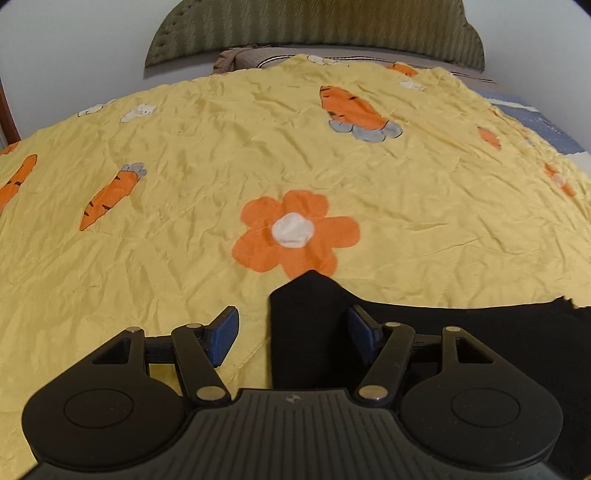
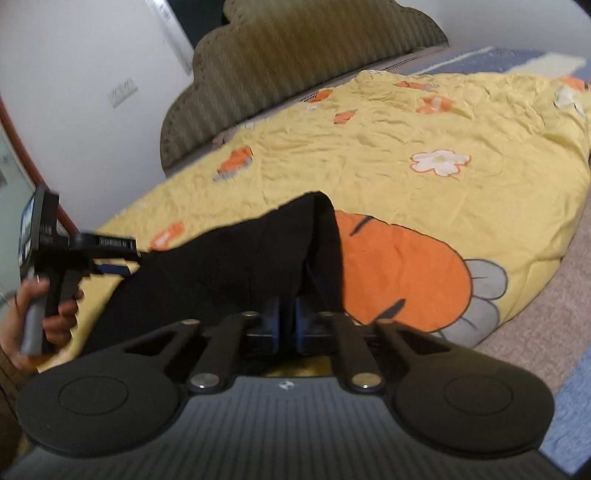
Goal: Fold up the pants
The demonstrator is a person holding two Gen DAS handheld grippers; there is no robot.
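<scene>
The black pants (image 1: 314, 325) lie on a yellow quilt (image 1: 221, 147) printed with carrots and flowers. In the left wrist view my left gripper (image 1: 291, 332) is open, and a corner of the pants lies between its blue pads (image 1: 223, 338). In the right wrist view my right gripper (image 2: 287, 325) is shut on the black pants (image 2: 229, 266) and holds a fold of them raised off the quilt (image 2: 406, 129). The left gripper (image 2: 110, 258), held in a hand, shows at the left edge of the pants there.
A green padded headboard (image 1: 314, 29) stands at the far end of the bed, with a white wall (image 2: 74, 74) beside it. A striped blue sheet (image 1: 546, 125) shows past the quilt's right edge. Carpet (image 2: 554, 314) lies at the right.
</scene>
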